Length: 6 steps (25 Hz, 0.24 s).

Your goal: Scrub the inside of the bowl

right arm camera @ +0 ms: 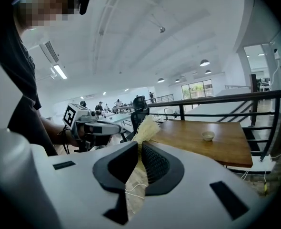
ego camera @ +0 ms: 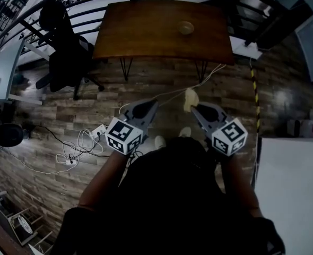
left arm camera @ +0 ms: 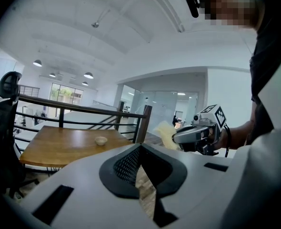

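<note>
One scrubber (ego camera: pixel 190 99) clamped in right gripper (ego camera: pixel 195 108), ready for scrubbing; left gripper (ego camera: pixel 154 104) clenched empty, likely to steady bowl (ego camera: pixel 186 27), well apart on table (ego camera: pixel 140 36).

Table (ego camera: pixel 162 31) is showing warm brown wood, bowl (ego camera: pixel 186 27) is reading pale cream, scrubber (ego camera: pixel 190 99) is looking pale yellow. Left gripper (ego camera: pixel 153 104) and right gripper (ego camera: pixel 195 108) are showing grey bodies, black pads and black-on-white square-marker cubes. Floor (ego camera: pixel 50 116) is showing grey-brown planks.

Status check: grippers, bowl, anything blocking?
Left gripper shut, empty. Right gripper shut on yellow scrubber. Bowl on wooden table ahead, not yet reached. Cable lies across floor between.
</note>
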Motion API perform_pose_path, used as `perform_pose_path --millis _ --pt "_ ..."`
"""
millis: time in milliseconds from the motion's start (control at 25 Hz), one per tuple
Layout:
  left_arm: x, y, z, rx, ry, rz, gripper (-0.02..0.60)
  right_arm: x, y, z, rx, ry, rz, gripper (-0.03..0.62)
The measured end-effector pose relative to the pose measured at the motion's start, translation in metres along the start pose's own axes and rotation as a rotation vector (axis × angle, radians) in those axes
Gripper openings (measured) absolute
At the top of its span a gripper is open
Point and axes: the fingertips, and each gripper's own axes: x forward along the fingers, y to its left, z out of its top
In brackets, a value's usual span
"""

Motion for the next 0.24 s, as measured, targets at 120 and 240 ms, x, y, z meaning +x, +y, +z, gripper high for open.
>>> perform_pose_path --millis 120,240 --pt "-0.001 -0.003 0.001 -0.008 -0.003 0.000 -0.003 -0.001 0.003 -0.003 0.000 0.000 -0.003 0.035" --pt "-0.001 -0.012 0.002 -0.013 -0.012 -0.007 -0.003 -0.004 0.006 -0.012 0.033 0.003 -0.004 0.035"
